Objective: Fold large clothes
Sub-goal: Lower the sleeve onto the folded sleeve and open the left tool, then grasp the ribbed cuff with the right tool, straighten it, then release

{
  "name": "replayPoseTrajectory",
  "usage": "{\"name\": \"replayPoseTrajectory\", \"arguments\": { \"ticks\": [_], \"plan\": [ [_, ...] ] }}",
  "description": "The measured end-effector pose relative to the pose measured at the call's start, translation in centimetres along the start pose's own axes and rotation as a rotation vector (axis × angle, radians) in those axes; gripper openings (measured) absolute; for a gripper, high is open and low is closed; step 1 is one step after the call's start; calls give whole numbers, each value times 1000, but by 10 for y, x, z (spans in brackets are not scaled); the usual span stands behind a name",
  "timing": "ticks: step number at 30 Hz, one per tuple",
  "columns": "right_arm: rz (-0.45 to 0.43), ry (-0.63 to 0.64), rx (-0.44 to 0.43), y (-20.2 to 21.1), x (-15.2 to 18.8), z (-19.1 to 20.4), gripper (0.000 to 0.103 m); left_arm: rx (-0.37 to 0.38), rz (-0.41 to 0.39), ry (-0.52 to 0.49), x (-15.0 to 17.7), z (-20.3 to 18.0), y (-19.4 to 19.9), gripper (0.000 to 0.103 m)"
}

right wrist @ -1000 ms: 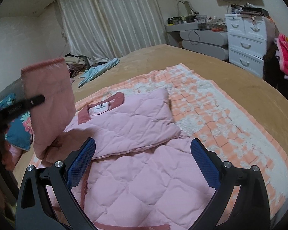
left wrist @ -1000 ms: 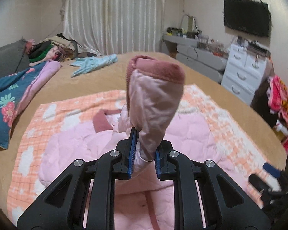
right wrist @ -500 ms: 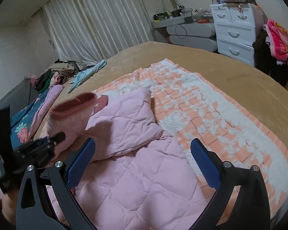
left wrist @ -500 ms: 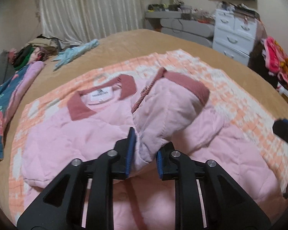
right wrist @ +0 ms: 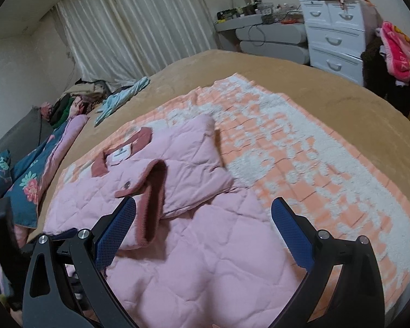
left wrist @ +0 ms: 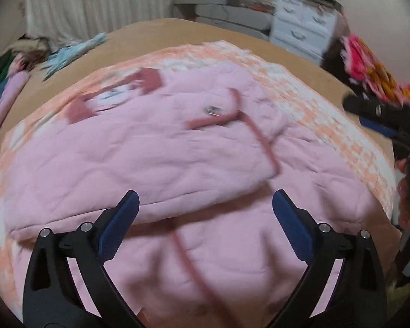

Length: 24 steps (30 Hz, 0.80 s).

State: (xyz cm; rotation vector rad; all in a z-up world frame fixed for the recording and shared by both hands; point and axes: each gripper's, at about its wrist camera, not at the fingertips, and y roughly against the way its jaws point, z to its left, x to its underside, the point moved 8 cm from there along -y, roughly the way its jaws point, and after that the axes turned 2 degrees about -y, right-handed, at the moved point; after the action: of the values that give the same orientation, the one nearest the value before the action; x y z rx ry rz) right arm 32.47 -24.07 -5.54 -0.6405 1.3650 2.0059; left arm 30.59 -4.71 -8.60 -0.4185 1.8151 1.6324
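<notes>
A pink quilted jacket (left wrist: 161, 153) with dark pink collar and cuffs lies on an orange-and-white blanket (left wrist: 309, 109) on the bed. Both sleeves lie folded across its chest; the left sleeve's cuff (right wrist: 150, 199) rests on top. My left gripper (left wrist: 205, 218) is open and empty just above the jacket's middle. My right gripper (right wrist: 203, 224) is open and empty above the jacket's lower part (right wrist: 205, 259). The blanket also shows in the right wrist view (right wrist: 314, 169).
The tan bed cover (right wrist: 328, 93) surrounds the blanket. A floral quilt (right wrist: 24, 180) and a clothes pile (right wrist: 76, 101) lie at the left, a light blue garment (right wrist: 123, 98) beyond. A white drawer unit (right wrist: 336, 41) and pink cloth (right wrist: 399, 49) stand at the right.
My left gripper carried the sleeve across the jacket's chest, laid it down and opened, letting it go. The right gripper stayed open and shifted a little.
</notes>
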Motion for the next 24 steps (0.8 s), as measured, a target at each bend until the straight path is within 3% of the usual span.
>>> {"name": "replayPoseTrajectory", "arguments": {
  "ticks": [5, 10, 13, 15, 16, 18, 19, 24],
  "plan": [
    [120, -4, -126, -32, 19, 43, 99, -124, -55, 129, -6, 77, 29, 94],
    [221, -24, -109, -73, 41, 66, 99, -183, -78, 285, 2, 142, 53, 94],
    [267, -59, -147, -91, 51, 74, 98, -206, -88, 344, 10, 170, 63, 94],
    [288, -91, -162, -99, 56, 74, 82, -221, -96, 377, 16, 188, 69, 94],
    [292, -88, -159, -101, 57, 74, 59, -225, -99, 394, 18, 195, 70, 94],
    [264, -56, -166, -99, 56, 77, 44, -227, -102, 420, 21, 207, 72, 94],
    [228, -9, -187, -93, 51, 84, 28, -225, -107, 430, 23, 212, 74, 94],
    [37, 237, -193, -53, 3, 122, 19, -222, -124, 478, 27, 231, 77, 94]
  ]
}}
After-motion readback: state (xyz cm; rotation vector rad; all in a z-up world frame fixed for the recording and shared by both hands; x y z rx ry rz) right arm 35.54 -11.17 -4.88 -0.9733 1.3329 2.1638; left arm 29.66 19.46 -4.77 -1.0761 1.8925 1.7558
